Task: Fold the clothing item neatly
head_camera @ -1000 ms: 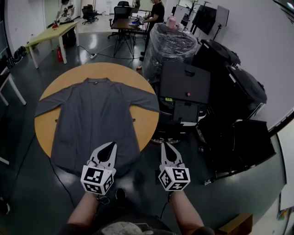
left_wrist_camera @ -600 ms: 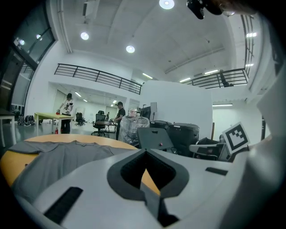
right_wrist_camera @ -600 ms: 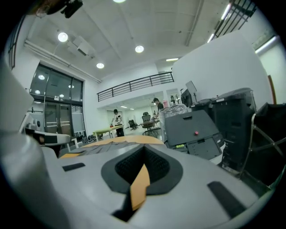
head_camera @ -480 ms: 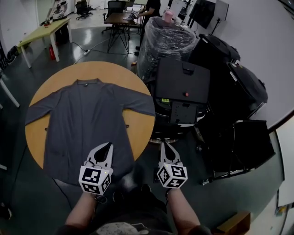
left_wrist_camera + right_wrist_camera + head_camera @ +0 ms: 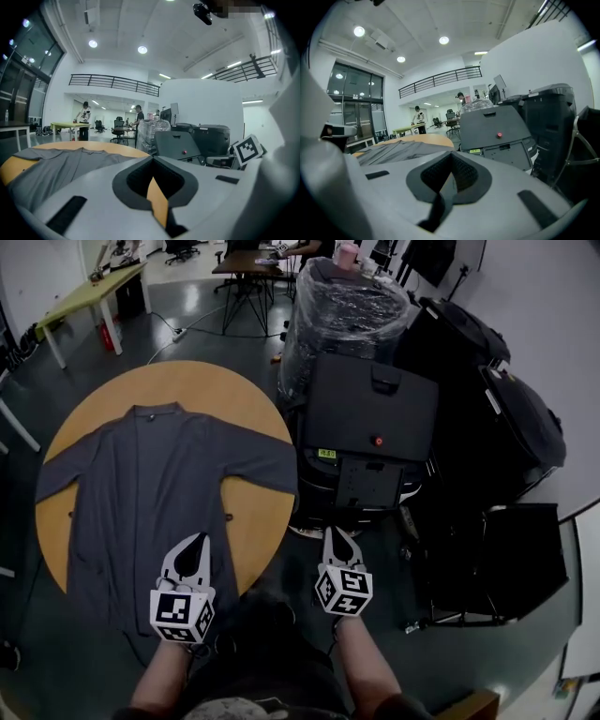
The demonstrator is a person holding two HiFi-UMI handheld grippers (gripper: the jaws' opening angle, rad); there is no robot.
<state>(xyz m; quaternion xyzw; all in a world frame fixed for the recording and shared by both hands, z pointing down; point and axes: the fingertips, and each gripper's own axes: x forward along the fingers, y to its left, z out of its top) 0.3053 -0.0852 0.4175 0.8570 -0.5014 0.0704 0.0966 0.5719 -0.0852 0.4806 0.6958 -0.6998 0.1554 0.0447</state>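
**Head view showed the cardigan flat, no fold begun**

Head view had the grey cardigan (image 5: 155, 493) spread open on the round wooden table (image 5: 258, 521) in the left half of the frame. Its collar pointed toward the top, both sleeves were stretched out sideways, and the hem drooped past the table's near edge at lower left. I saw no crease or doubled layer anywhere, so I judged the folding had not started. Sleeves, sides and length were all left to do.

My left gripper (image 5: 198, 538) sat at lower centre-left, its tip over the hem's right-hand corner. My right gripper (image 5: 333, 532) was just right of it, off the table and over the dark floor. Both had their jaws pressed together with nothing between them, and neither had hold of the cloth.

That top-down picture gave the whole outline of the garment, which neither gripper view did. The left gripper view looked low across the table, showing the cloth as a flat grey sheet at left and a sliver of bare wood through the notch of the closed jaws. It also showed people at far desks (image 5: 85, 123), cut off in the head view. The right gripper view mostly caught the black case (image 5: 370, 413), with the cardigan only a thin band at middle left.
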